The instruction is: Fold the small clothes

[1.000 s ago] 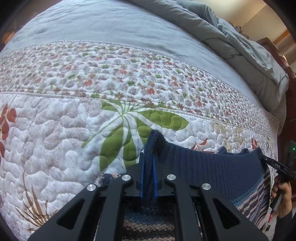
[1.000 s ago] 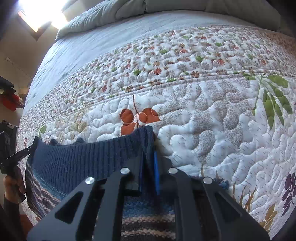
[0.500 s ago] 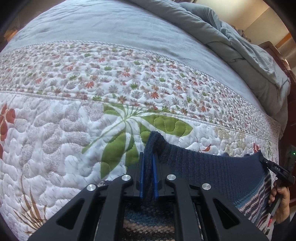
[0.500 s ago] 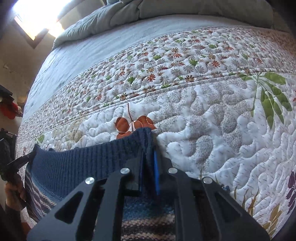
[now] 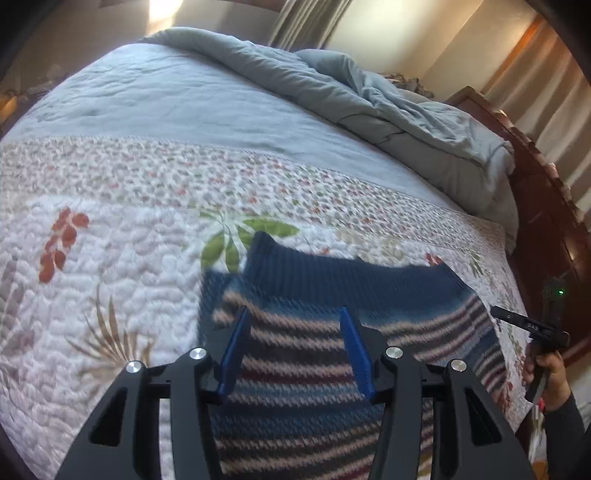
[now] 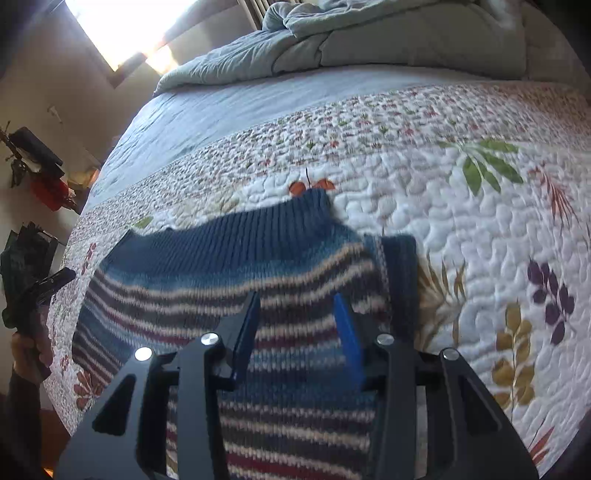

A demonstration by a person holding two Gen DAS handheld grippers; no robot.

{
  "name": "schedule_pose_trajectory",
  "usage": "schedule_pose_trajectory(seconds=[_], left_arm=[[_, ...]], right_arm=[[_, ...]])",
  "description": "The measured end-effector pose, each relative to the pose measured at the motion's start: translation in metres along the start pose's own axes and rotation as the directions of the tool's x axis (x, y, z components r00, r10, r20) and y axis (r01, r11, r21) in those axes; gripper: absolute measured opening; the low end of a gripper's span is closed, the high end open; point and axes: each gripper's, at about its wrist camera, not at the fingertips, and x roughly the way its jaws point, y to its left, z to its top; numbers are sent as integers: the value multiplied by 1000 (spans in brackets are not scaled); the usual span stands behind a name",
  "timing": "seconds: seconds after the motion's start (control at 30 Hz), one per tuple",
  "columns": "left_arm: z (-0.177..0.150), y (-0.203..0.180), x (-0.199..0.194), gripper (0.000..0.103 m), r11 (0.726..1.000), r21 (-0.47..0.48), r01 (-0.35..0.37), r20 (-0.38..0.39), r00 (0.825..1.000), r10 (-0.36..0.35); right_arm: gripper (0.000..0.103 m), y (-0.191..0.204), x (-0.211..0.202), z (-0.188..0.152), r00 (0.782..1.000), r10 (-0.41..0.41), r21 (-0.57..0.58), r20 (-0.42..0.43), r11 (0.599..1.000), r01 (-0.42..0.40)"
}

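Note:
A small striped knit sweater (image 5: 332, 332) with a dark blue ribbed band lies folded on the floral quilt (image 5: 110, 258). My left gripper (image 5: 293, 314) hovers above its left part. Its blue jaws are opening and nothing is between them. In the right wrist view the same sweater (image 6: 221, 273) lies flat below my right gripper (image 6: 297, 301), whose jaws are also opening, clear of the cloth. The ribbed band points toward the far side of the bed, with a sleeve cuff (image 6: 400, 273) folded at the right edge.
A rumpled grey duvet (image 5: 369, 103) is heaped at the far end of the bed, over a grey sheet (image 5: 147, 110). A dark wooden bed frame (image 5: 546, 229) runs along the right. A hand (image 5: 550, 369) holds the other gripper there. A window (image 6: 122, 29) glares brightly.
Both grippers let go of the blue ribbed edge, opened, and pulled up and back. The sweater now lies folded on the quilt, with much more of the bed in view.

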Motion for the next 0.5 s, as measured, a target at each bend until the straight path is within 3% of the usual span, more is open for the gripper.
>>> schedule_pose_trajectory(seconds=[0.13, 0.3, 0.37, 0.43, 0.5], left_arm=[[-46, -2, 10, 51, 1000, 6, -10, -68, 998, 10], [-68, 12, 35, 51, 999, 19, -45, -98, 994, 46], [-69, 9, 32, 51, 998, 34, -58, -79, 995, 60], [-69, 3, 23, 51, 995, 42, -87, -55, 994, 89], [-73, -11, 9, 62, 979, 103, -173, -6, 985, 175]], right_arm=[[38, -18, 0, -35, 999, -26, 40, -18, 999, 27], [25, -37, 12, -45, 999, -42, 86, -30, 995, 45], [26, -36, 8, -44, 999, -42, 104, -21, 994, 44], [36, -29, -9, -46, 999, -52, 107, 13, 993, 50], [39, -2, -27, -59, 993, -95, 31, 68, 995, 93]])
